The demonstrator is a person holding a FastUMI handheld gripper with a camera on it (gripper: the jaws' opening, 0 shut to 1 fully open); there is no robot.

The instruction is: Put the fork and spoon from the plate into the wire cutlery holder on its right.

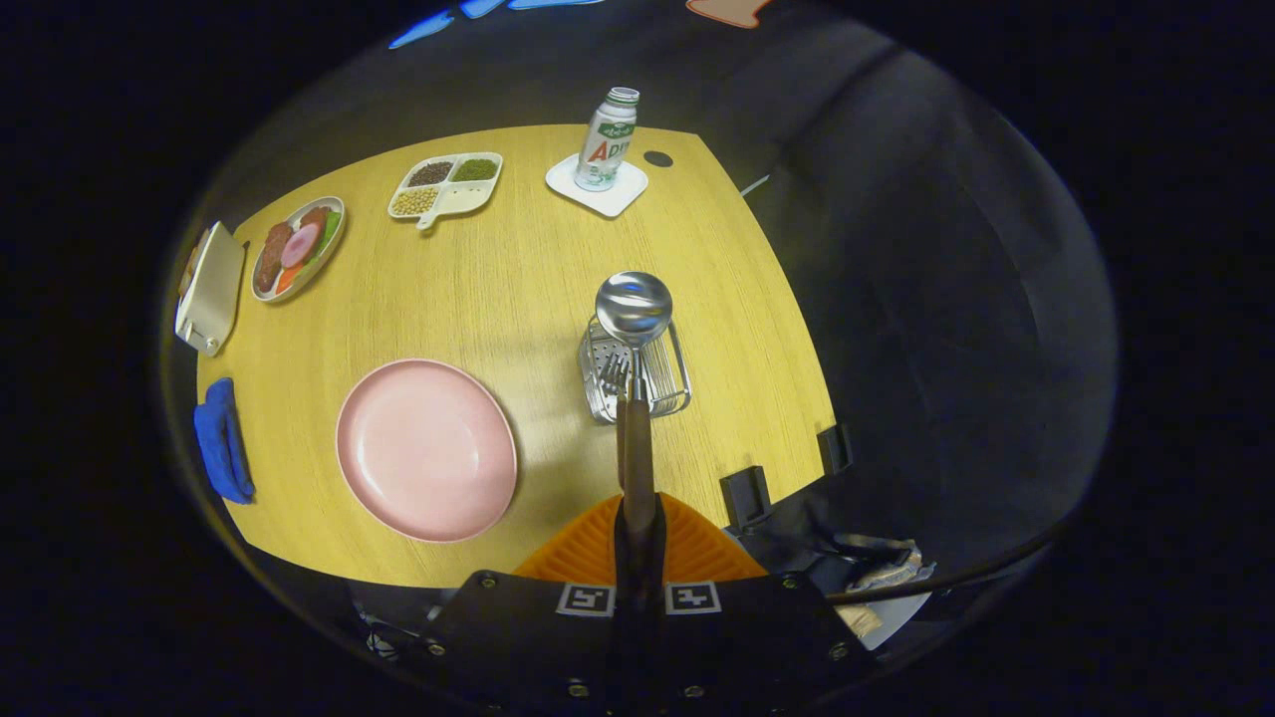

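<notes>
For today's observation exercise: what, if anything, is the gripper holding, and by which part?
The gripper is shut on the spoon, clamping the end of its dark handle; the shiny bowl points away, above the wire cutlery holder.

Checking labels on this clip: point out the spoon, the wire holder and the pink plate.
spoon (634, 305), gripper view, on its bowl
wire holder (673, 378), gripper view, on its right wall
pink plate (426, 450), gripper view, on its bare centre

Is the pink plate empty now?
Empty: the pink plate shows only bare surface. The fork stands in the wire holder; the fingers grip the spoon.
</notes>
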